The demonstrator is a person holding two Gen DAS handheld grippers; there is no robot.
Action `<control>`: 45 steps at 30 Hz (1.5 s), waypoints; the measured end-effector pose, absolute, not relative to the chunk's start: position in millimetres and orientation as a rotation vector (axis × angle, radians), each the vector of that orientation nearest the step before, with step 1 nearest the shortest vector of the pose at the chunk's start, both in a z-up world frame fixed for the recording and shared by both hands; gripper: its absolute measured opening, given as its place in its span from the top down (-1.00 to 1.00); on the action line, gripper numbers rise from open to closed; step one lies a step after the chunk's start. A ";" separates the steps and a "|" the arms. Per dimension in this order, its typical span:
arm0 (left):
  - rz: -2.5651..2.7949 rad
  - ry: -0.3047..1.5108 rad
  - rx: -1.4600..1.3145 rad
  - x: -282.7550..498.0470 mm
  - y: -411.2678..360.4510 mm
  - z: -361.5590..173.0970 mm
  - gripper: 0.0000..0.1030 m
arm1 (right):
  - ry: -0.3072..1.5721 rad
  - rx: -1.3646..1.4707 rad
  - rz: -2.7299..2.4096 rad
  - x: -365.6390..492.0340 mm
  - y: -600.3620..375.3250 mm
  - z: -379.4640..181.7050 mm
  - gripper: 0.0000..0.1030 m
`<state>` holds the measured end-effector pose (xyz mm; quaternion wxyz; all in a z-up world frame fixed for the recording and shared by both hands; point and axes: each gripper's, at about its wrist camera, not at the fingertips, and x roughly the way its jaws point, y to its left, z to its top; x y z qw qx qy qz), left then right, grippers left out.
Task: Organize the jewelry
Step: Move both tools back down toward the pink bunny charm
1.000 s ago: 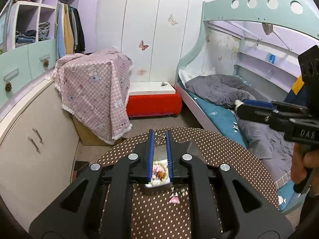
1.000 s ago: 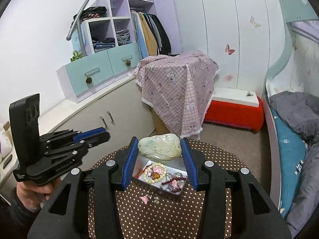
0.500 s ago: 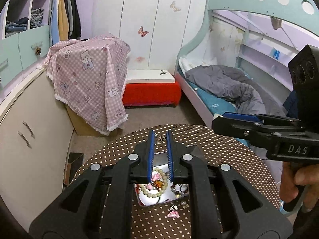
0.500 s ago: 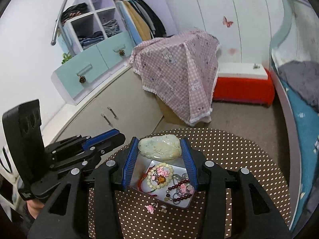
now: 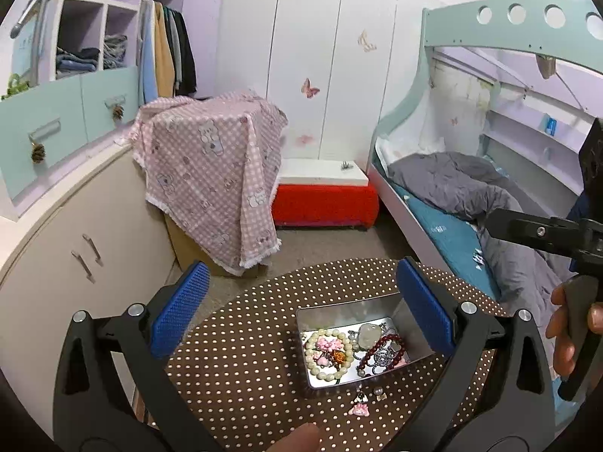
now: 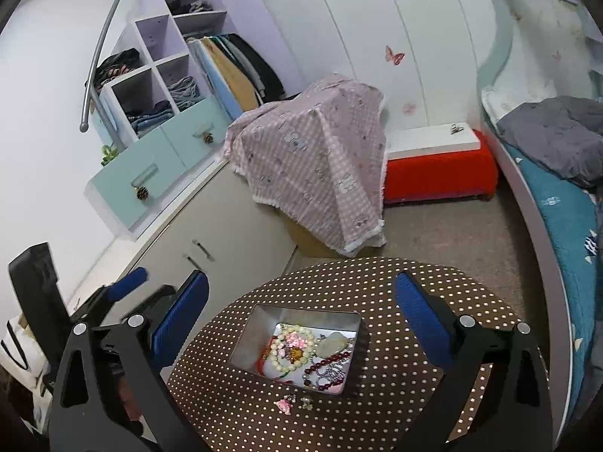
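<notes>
A small metal tin (image 5: 339, 313) (image 6: 259, 332) sits on the round brown dotted table (image 5: 241, 342) (image 6: 380, 290). It holds a pearl bracelet (image 5: 327, 354) (image 6: 290, 350), a pale jade pendant (image 5: 369, 333) (image 6: 332, 344) and a dark red bead bracelet (image 5: 381, 350) (image 6: 327, 362). A pink charm (image 5: 360, 409) (image 6: 284, 403) and small earrings (image 5: 378, 391) (image 6: 307, 401) lie loose in front of the tin. My left gripper (image 5: 301, 309) and right gripper (image 6: 301, 320) hover above the tin, jaws opening wide, with nothing between the pads.
The right gripper's body (image 5: 535, 231) and the hand holding it (image 5: 565, 327) are at the right edge; the left gripper (image 6: 124, 290) shows at the left. Beyond the table: a beige cabinet (image 5: 56, 263), a pink-checked covered box (image 5: 215, 173), a red bench (image 5: 324, 199), a bed (image 5: 452, 203).
The right gripper was shut on the jade pendant above the tin; its jaws have opened and the pendant lies in the tin. The left gripper went from nearly shut to wide open.
</notes>
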<state>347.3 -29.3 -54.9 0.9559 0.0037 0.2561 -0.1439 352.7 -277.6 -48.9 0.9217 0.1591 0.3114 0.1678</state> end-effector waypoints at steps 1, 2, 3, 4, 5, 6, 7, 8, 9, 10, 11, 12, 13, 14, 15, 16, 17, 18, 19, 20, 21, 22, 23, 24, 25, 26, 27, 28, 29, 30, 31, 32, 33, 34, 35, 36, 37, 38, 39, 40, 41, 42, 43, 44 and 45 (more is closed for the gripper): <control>-0.290 0.511 0.008 342.4 -27.5 -51.5 -0.88 | 0.634 0.323 0.341 350.3 -278.4 -46.8 -0.84; -0.287 0.499 0.009 337.0 -26.2 -47.9 -0.88 | 0.621 0.315 0.336 345.4 -279.2 -43.2 -0.85; -0.286 0.488 0.011 333.3 -25.6 -45.4 -0.88 | 0.615 0.309 0.333 343.8 -279.3 -41.1 -0.84; -0.285 0.476 0.013 328.6 -24.4 -41.9 -0.88 | 0.606 0.302 0.331 339.5 -279.1 -37.3 -0.84; -0.285 0.469 0.015 325.3 -23.8 -39.7 -0.88 | 0.600 0.298 0.329 336.6 -278.1 -36.1 -0.84; -0.285 0.459 0.017 320.6 -23.1 -36.7 -0.88 | 0.588 0.288 0.326 331.2 -278.1 -32.2 -0.84; -0.284 0.447 0.020 316.9 -22.0 -33.9 -0.88 | 0.579 0.277 0.325 326.8 -277.6 -29.7 -0.84; -0.283 0.439 0.021 313.8 -21.9 -32.6 -0.88 | 0.565 0.258 0.320 320.2 -276.7 -25.8 -0.84; -0.281 0.430 0.023 309.2 -21.1 -30.3 -0.88 | 0.557 0.247 0.315 316.0 -275.8 -23.7 -0.84; -0.280 0.423 0.023 304.6 -20.5 -28.3 -0.88 | 0.547 0.236 0.309 310.1 -275.4 -21.5 -0.84; -0.281 0.420 0.022 302.6 -19.7 -27.8 -0.88 | 0.542 0.230 0.308 306.7 -275.2 -20.2 -0.84; -0.286 0.415 0.021 298.6 -19.2 -27.1 -0.88 | 0.535 0.222 0.305 300.4 -275.2 -18.2 -0.84; -0.288 0.412 0.024 295.9 -19.1 -27.2 -0.88 | 0.528 0.215 0.302 296.4 -275.5 -16.5 -0.84; -0.285 0.409 0.028 292.6 -19.3 -27.8 -0.88 | 0.518 0.205 0.297 290.0 -275.9 -14.9 -0.84; -0.283 0.406 0.031 289.3 -19.4 -28.5 -0.88 | 0.513 0.201 0.294 286.7 -275.6 -14.0 -0.84; -0.284 0.405 0.033 286.7 -19.1 -29.3 -0.88 | 0.507 0.196 0.291 281.3 -275.8 -13.4 -0.84; -0.282 0.404 0.033 284.7 -19.6 -29.6 -0.88 | 0.505 0.192 0.289 278.7 -275.9 -13.1 -0.84; -0.278 0.405 0.031 282.4 -19.2 -30.6 -0.88 | 0.502 0.186 0.286 274.1 -275.8 -12.7 -0.84; -0.276 0.407 0.025 280.2 -18.3 -32.0 -0.88 | 0.499 0.180 0.284 270.2 -276.0 -13.0 -0.84; -0.276 0.409 0.020 277.7 -17.1 -33.9 -0.88 | 0.495 0.175 0.280 265.8 -276.5 -13.6 -0.84; -0.276 0.411 0.015 275.7 -16.8 -35.3 -0.88 | 0.492 0.173 0.276 262.4 -276.9 -14.1 -0.84; -0.273 0.412 0.011 273.3 -16.1 -36.6 -0.88 | 0.488 0.174 0.271 258.4 -277.2 -14.9 -0.84; -0.271 0.412 0.010 271.2 -15.7 -37.4 -0.88 | 0.484 0.174 0.263 254.3 -278.2 -15.6 -0.85; -0.270 0.413 0.009 268.8 -15.4 -38.7 -0.88 | 0.480 0.172 0.257 251.3 -278.1 -15.3 -0.84; -0.268 0.414 0.010 266.3 -15.5 -40.2 -0.88 | 0.476 0.168 0.250 247.7 -278.4 -16.2 -0.84; -0.266 0.416 0.012 263.6 -14.8 -41.9 -0.88 | 0.473 0.163 0.243 244.1 -278.4 -17.9 -0.84; -0.262 0.418 0.016 261.2 -14.1 -44.1 -0.88 | 0.474 0.159 0.238 241.4 -278.2 -19.3 -0.84; -0.260 0.421 0.018 259.7 -14.2 -45.7 -0.88 | 0.476 0.157 0.228 238.3 -278.3 -22.1 -0.84; -0.260 0.432 0.021 258.3 -14.0 -50.6 -0.88 | 0.476 0.154 0.220 235.2 -278.4 -25.4 -0.84; -0.261 0.442 0.023 257.8 -13.8 -54.6 -0.88 | 0.479 0.152 0.217 234.0 -278.8 -28.0 -0.84; -0.260 0.452 0.024 257.2 -14.0 -58.6 -0.88 | 0.489 0.152 0.210 232.5 -279.0 -33.1 -0.84; -0.261 0.466 0.025 256.7 -14.3 -64.7 -0.88 | 0.501 0.155 0.203 231.7 -279.1 -38.7 -0.84; -0.261 0.483 0.025 256.6 -14.8 -71.6 -0.88 | 0.509 0.160 0.200 230.4 -279.7 -43.6 -0.84; -0.262 0.500 0.025 257.2 -15.5 -77.8 -0.88 | 0.522 0.168 0.197 229.9 -280.7 -50.4 -0.84; -0.265 0.513 0.024 256.7 -17.4 -82.8 -0.88 | 0.540 0.176 0.194 229.8 -281.4 -58.0 -0.84; -0.271 0.530 0.026 256.4 -19.6 -90.2 -0.88 | 0.556 0.182 0.191 230.3 -282.2 -64.7 -0.84; -0.273 0.545 0.032 256.5 -22.1 -97.1 -0.88 | 0.566 0.184 0.189 229.8 -282.3 -69.5 -0.84; -0.274 0.557 0.039 256.6 -24.8 -102.9 -0.88 | 0.584 0.190 0.184 230.5 -282.8 -77.6 -0.84; -0.276 0.568 0.047 257.2 -27.5 -108.1 -0.88 | 0.596 0.195 0.182 230.3 -283.3 -82.4 -0.84; -0.277 0.578 0.053 257.3 -30.5 -112.8 -0.88 | 0.612 0.201 0.181 230.9 -283.9 -88.9 -0.84; -0.283 0.598 0.063 259.5 -34.7 -120.4 -0.88 | 0.626 0.204 0.179 232.0 -284.0 -95.1 -0.84; -0.288 0.617 0.075 262.4 -38.8 -128.0 -0.88 | 0.636 0.205 0.178 232.4 -284.3 -99.2 -0.84; -0.290 0.629 0.084 263.5 -42.5 -132.3 -0.88 | 0.649 0.206 0.173 233.4 -284.7 -104.5 -0.84; -0.295 0.650 0.103 267.3 -47.5 -140.8 -0.88 | 0.657 0.208 0.170 233.5 -285.7 -108.2 -0.84; -0.297 0.674 0.122 271.2 -52.7 -149.5 -0.88 | 0.671 0.214 0.165 234.7 -286.8 -114.0 -0.84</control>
